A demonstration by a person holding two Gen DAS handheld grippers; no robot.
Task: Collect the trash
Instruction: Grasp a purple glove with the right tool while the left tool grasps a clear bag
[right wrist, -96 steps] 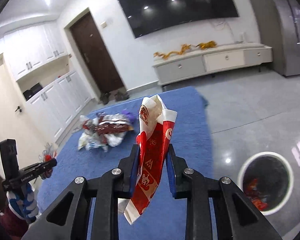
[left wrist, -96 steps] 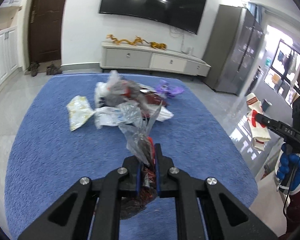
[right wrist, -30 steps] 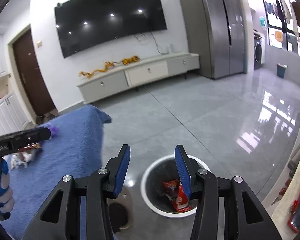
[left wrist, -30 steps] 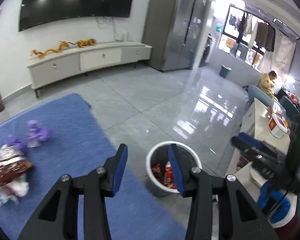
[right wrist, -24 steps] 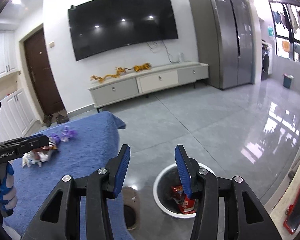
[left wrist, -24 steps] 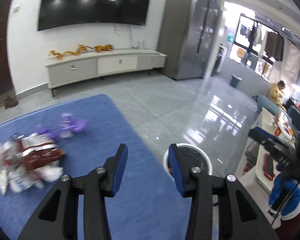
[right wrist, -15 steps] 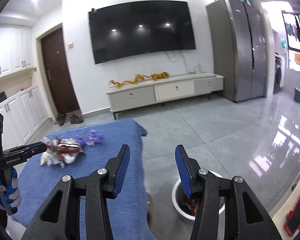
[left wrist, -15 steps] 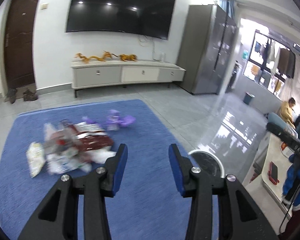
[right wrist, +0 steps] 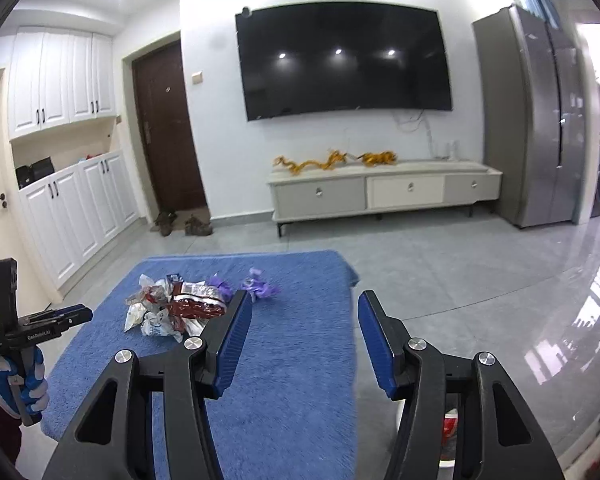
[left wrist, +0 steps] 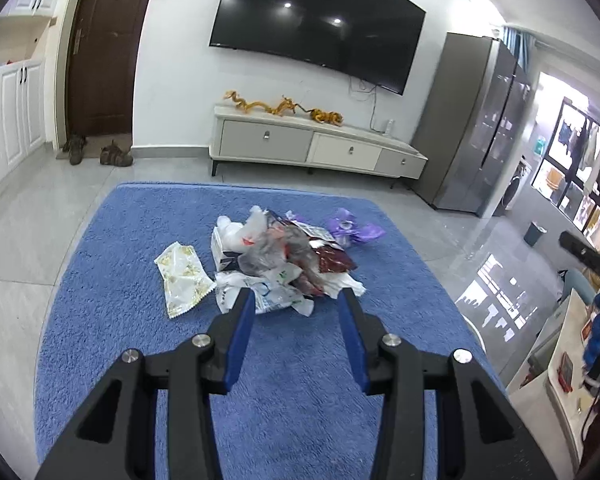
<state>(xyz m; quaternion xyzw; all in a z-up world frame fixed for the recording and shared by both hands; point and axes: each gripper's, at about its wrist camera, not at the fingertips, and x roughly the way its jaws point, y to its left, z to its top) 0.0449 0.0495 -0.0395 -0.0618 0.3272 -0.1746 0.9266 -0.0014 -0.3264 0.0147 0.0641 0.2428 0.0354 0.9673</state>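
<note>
A blue rug (left wrist: 140, 280) lies on the grey tiled floor in front of a long low cabinet (left wrist: 316, 148) and a wall television (left wrist: 316, 28). Near the rug's middle sits the trash pile (left wrist: 284, 264), a loose heap of crumpled wrappers and thin plastic bags. A white printed wrapper (left wrist: 182, 280) lies just beside its left edge and a purple crumpled piece (left wrist: 354, 232) just beside its far right.

The left hand-held gripper (left wrist: 296, 308) points down at the heap's near edge, jaws spread with nothing between them. The right hand-held gripper (right wrist: 304, 320) hangs over the rug's right part, also empty; its jaws have just been opening.

The pieces look light, soft and slippery, likely to crumple and slide under the pads. A raised fold or twisted corner is probably the best place to pinch. The dark red foil packet (left wrist: 332, 260) looks stiffer and may come away cleanly by its edge. The clear bags could drag neighbours along.
</note>
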